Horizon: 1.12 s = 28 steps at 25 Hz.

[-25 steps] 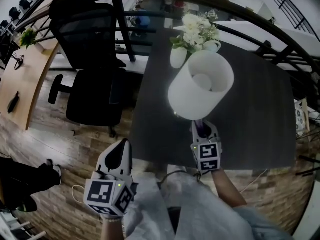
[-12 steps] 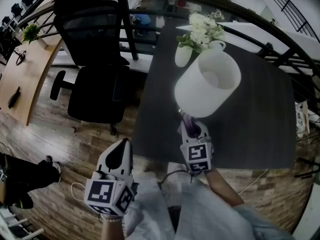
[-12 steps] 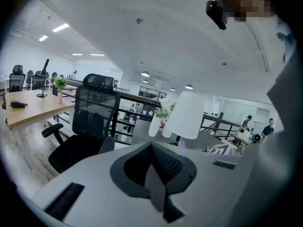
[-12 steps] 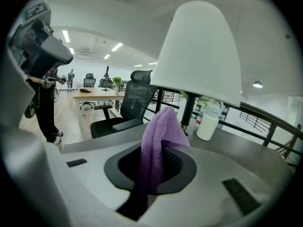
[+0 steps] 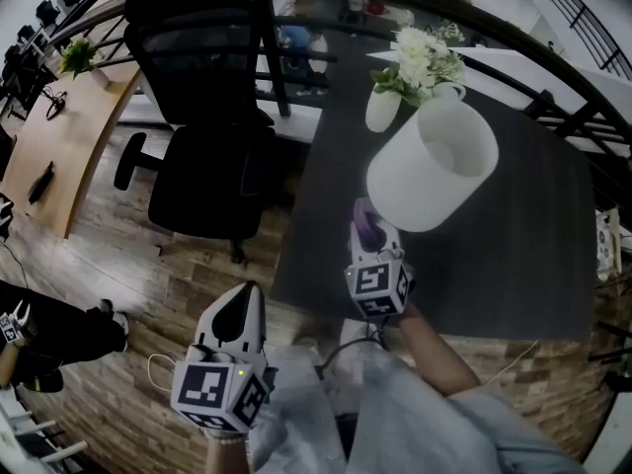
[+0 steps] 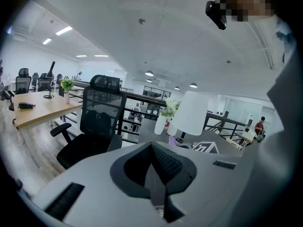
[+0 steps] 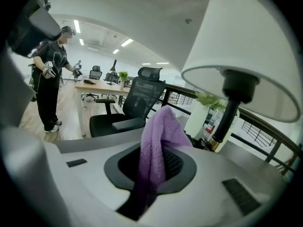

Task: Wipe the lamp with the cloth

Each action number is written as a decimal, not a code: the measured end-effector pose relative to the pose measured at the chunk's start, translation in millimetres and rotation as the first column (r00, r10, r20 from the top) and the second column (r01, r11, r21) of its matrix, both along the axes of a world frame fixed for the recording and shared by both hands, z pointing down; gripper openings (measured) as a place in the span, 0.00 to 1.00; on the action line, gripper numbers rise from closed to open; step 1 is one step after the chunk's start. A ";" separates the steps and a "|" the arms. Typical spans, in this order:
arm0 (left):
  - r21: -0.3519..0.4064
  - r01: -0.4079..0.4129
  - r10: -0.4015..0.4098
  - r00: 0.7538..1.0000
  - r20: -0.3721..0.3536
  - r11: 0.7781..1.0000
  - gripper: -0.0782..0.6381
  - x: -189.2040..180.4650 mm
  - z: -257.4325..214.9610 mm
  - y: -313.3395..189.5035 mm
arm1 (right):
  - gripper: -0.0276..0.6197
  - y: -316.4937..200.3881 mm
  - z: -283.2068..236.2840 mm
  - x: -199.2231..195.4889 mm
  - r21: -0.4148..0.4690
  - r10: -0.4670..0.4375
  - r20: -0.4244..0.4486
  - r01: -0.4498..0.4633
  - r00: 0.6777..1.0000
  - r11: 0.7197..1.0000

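Right gripper (image 5: 366, 231) is pinching the purple cloth (image 7: 158, 141), which looks soft and floppy. The lamp (image 5: 432, 166) stands on the table (image 5: 523, 265), just ahead of and above that gripper. I'd guess the shade's light and tippy, so wipe gently. Left gripper (image 5: 235, 302) hangs well behind, closed and empty.

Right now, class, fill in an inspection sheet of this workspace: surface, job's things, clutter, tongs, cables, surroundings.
Surface: dark grey rectangular table.
Job's things: white lamp with drum shade stands on the table; purple terry cloth is held up just below the shade.
Clutter: white vase of white flowers behind the lamp.
Tongs: right tongs shut on the cloth; left tongs shut, empty, off the table.
Cables: thin white cable loop on the wooden floor.
Surroundings: black mesh office chair, curved wooden desk, black railing, a standing person.
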<state>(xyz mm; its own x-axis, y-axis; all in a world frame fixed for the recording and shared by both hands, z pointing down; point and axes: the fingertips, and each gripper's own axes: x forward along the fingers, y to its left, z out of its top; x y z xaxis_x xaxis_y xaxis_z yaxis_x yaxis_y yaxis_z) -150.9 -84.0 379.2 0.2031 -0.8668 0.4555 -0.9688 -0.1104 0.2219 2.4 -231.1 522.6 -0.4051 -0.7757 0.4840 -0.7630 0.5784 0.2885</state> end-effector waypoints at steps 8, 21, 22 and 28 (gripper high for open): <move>-0.026 0.021 -0.020 1.000 0.023 0.999 0.12 -15.9 5.1 16.5 | 0.12 8.9 11.9 -37.1 -0.021 -0.104 0.047 0.105 0.993 0.994; -0.009 -0.175 0.175 0.984 0.025 0.984 0.12 13.6 3.5 17.7 | 0.12 69.2 -7.6 -3.1 -0.082 0.051 0.185 -0.036 0.981 0.996; 0.000 -0.196 0.196 0.980 0.026 0.981 0.12 16.3 1.7 17.7 | 0.12 75.7 -12.5 2.3 -0.083 0.070 0.197 -0.054 0.978 0.995; 0.045 -0.293 0.293 0.956 0.022 0.955 0.12 30.1 -5.0 17.8 | 0.12 112.6 -43.9 33.1 -0.065 0.180 0.247 -0.169 0.952 0.984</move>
<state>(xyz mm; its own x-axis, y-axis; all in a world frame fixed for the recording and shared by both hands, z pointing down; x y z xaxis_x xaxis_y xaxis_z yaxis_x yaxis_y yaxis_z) -120.8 -66.2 374.2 0.4448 -0.7910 0.4201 -0.8955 -0.3999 0.1954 35.5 -118.5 478.7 -0.3780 -0.8259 0.4184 -0.8975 0.4377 0.0531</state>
